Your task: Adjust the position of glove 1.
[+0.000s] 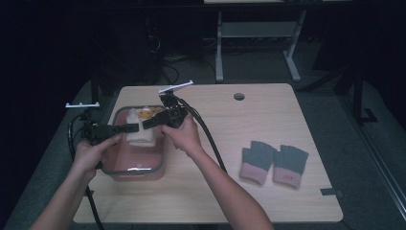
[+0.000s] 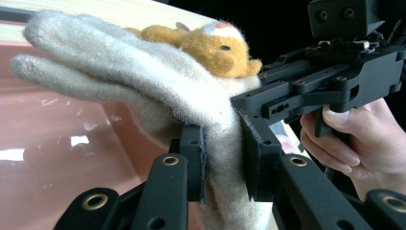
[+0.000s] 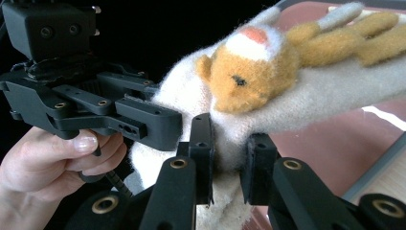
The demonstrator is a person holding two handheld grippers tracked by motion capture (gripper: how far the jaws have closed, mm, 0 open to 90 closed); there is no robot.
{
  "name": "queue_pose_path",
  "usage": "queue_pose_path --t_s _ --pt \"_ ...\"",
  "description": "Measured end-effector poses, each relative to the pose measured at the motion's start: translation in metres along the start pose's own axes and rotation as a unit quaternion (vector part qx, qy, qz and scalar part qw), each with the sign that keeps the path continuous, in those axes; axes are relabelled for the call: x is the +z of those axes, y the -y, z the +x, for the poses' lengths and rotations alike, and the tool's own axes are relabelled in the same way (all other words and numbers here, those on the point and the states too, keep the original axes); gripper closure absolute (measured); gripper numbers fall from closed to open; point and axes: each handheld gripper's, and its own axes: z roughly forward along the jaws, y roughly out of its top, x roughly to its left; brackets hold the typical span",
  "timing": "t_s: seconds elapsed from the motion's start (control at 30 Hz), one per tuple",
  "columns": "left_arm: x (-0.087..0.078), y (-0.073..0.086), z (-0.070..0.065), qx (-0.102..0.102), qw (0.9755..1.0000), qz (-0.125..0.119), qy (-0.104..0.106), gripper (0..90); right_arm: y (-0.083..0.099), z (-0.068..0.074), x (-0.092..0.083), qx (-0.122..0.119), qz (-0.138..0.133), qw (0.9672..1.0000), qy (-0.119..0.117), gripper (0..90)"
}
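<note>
Apparently, glove [image 2: 158,91] between both claws.

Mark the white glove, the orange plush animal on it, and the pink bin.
white glove [image 2: 143,81], left gripper view, on its palm.
orange plush animal [image 3: 249,72], right gripper view, on its head.
pink bin [image 1: 139,171], high view, on its near rim.

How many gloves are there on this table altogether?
3 gloves. A white glove with an orange animal is pinched by both the left gripper and right gripper over the pink bin. Two grey gloves lie side by side at the right. Others may be hidden.
</note>
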Motion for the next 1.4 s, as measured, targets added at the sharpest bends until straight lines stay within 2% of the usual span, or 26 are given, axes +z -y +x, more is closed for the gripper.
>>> queue_pose_path --t_s 0.2,0.5,1.0,1.17,1.3,1.4 --pt "-0.001 0.002 0.006 -0.007 1.0 0.0 -0.005 73.0 0.0 -0.003 0.008 0.01 0.006 0.9999 -0.006 77.3" --pt "0.001 0.009 0.018 -0.025 0.9995 0.014 -0.017 73.0 0.002 -0.012 0.022 0.017 0.016 0.9997 -0.004 77.2" --pt "0.006 0.017 0.031 -0.038 0.998 0.032 -0.04 73.0 0.009 -0.024 0.043 0.032 0.031 0.999 -0.001 77.0" --pt "0.008 0.019 0.034 -0.032 0.997 0.044 -0.055 73.0 0.012 -0.029 0.05 0.038 0.036 0.9986 -0.002 76.9" --pt "0.012 0.022 0.036 -0.035 0.9959 0.054 -0.064 73.0 0.015 -0.034 0.054 0.046 0.04 0.9982 -0.001 76.8" --pt "0.016 0.023 0.039 -0.031 0.995 0.062 -0.072 73.0 0.017 -0.038 0.058 0.047 0.047 0.9978 0.006 76.5"
